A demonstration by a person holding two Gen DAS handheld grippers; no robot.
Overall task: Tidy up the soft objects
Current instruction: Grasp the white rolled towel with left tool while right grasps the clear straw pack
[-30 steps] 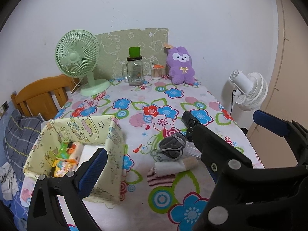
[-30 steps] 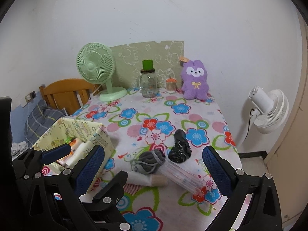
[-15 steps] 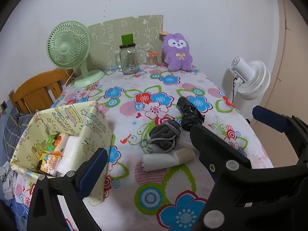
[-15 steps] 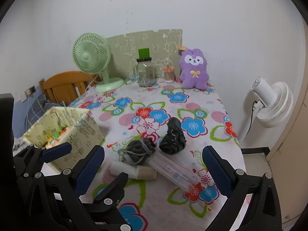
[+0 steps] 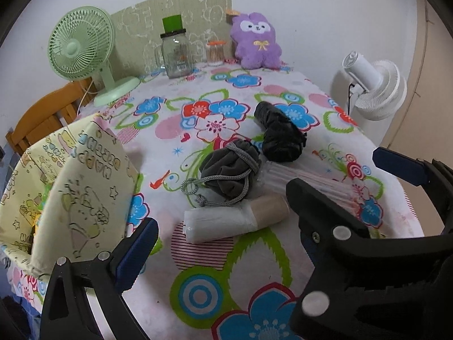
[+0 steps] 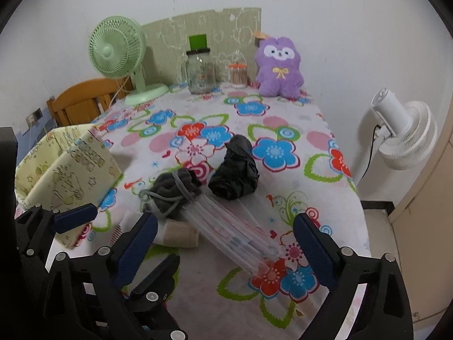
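Floral tablecloth; yellow fabric bin, lettering mirrored, illegible.

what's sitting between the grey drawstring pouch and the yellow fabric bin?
Nothing: between the grey drawstring pouch and the yellow fabric bin only bare floral tablecloth shows, clearest in the left wrist view; the right wrist view agrees.

Matt grey cloth pouch; glossy, seemingly plastic black bag
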